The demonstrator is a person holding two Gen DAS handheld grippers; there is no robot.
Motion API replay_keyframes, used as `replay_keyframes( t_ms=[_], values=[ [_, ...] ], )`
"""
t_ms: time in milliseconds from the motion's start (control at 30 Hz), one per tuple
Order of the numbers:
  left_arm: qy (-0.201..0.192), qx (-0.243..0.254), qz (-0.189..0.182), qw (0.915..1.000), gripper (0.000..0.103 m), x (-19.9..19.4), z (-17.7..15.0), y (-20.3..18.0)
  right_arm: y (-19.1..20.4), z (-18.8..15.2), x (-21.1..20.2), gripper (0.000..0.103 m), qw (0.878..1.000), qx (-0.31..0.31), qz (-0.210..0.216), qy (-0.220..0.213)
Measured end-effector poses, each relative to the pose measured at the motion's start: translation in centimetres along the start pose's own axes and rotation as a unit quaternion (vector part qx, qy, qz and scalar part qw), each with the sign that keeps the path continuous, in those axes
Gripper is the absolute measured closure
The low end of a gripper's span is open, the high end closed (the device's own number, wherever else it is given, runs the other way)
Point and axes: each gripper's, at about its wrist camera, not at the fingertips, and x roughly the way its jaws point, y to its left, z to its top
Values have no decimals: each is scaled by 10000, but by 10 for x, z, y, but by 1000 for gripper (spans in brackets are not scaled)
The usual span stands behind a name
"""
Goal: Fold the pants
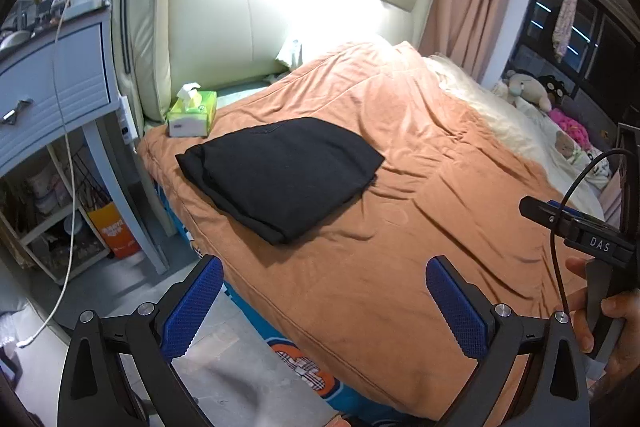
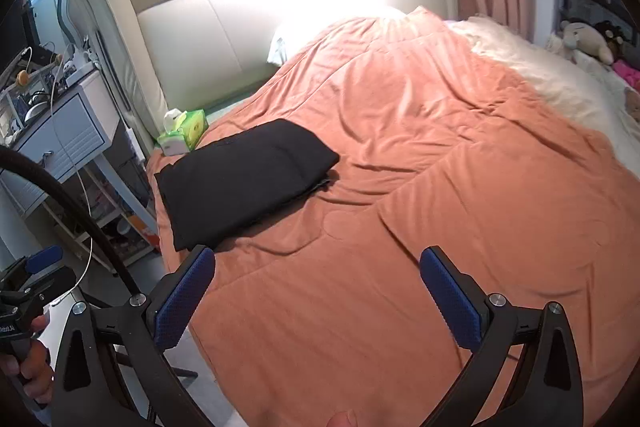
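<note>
- Pants (image 1: 280, 175) lie as a compact black stack of layers on the orange duvet (image 1: 400, 227), ahead of the left gripper (image 1: 324, 311) and slightly to its left, well clear of its fingertips.
- From the right gripper (image 2: 316, 307), the pants sit ahead-left, near the bed's edge, just short of the green tissue box (image 2: 188, 129).
- Left gripper: jaws spread wide, nothing between the pads.
- Right gripper: jaws spread wide, empty too.
- Neither touches the cloth.
- Judgement: folding looks done. Edges are roughly squared, one corner layer peeks out on the side nearer the right gripper.
- Left to do: at most a tidy of that corner, otherwise nothing visible.
</note>
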Motion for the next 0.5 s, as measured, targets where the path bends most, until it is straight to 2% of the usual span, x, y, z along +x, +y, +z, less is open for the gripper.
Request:
replay_keyframes(
  t_ms=[267, 500],
  values=[
    [-123, 267, -134, 9995, 1, -38, -16, -20, -1, -35, -72, 0, 9996, 67, -71, -254],
    [-181, 500, -408, 9977, 1, -66, -29, -35, -1, -70, -134, 0, 9988, 187, -195, -412]
  ],
)
